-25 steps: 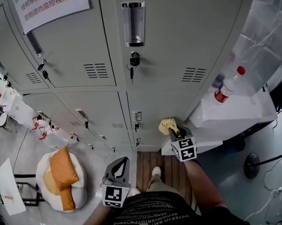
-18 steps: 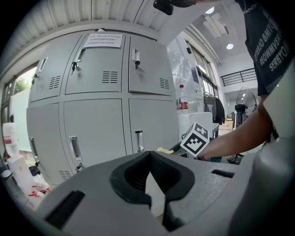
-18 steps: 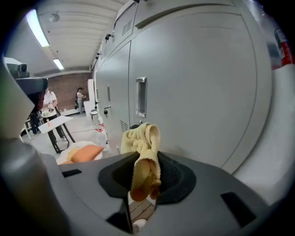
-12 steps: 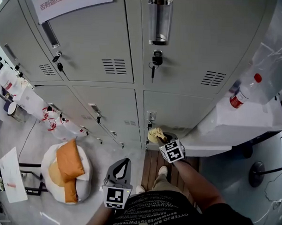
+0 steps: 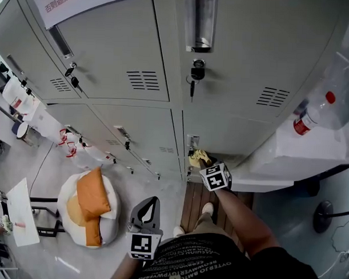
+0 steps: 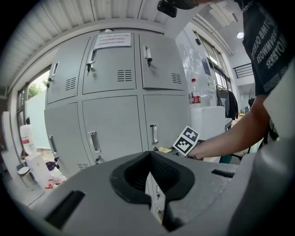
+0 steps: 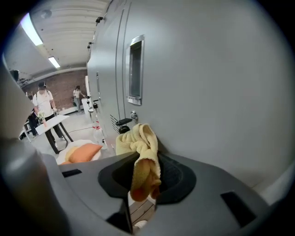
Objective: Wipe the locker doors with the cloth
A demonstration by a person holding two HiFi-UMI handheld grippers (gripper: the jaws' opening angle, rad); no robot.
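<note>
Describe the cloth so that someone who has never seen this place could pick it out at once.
Look at the grey lockers, right-hand column, the door under the one with a key in its lock. Just below that door's handle, the right gripper holds a small crumpled cloth. It is the only soft, pale yellow thing against the grey metal.

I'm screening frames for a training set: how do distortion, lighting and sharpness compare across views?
Head view: locker doors bow at the edges, light even, detail sharp. Left gripper view: strong fisheye, black corners, bright window at right. Right gripper view: same black corners; cloth in the right gripper crisp, distant people soft.
</note>
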